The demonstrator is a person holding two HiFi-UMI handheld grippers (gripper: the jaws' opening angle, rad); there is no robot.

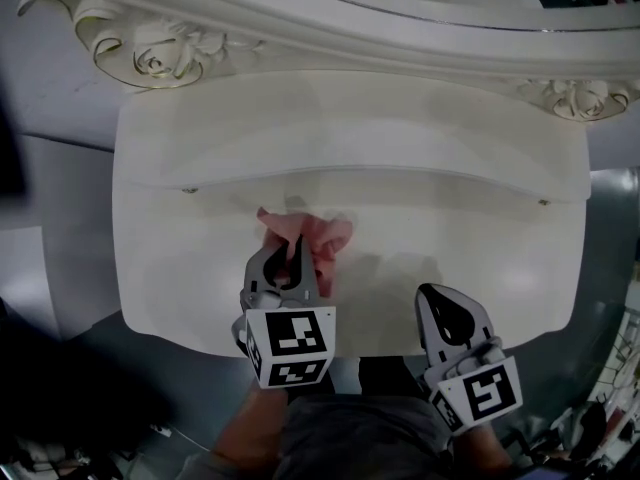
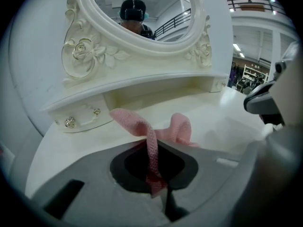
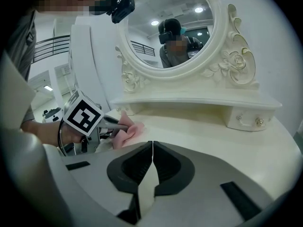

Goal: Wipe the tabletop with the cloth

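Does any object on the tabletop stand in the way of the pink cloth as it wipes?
Nothing visible does. The left gripper is shut on the pink cloth, and the tabletop around it is bare. Only the right gripper, shut and empty, is near the front edge to the right; the raised shelf bounds the back.

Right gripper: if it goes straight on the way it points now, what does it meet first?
Probably the shelf under the mirror; the tabletop between looks free. The cloth lies left of that line.
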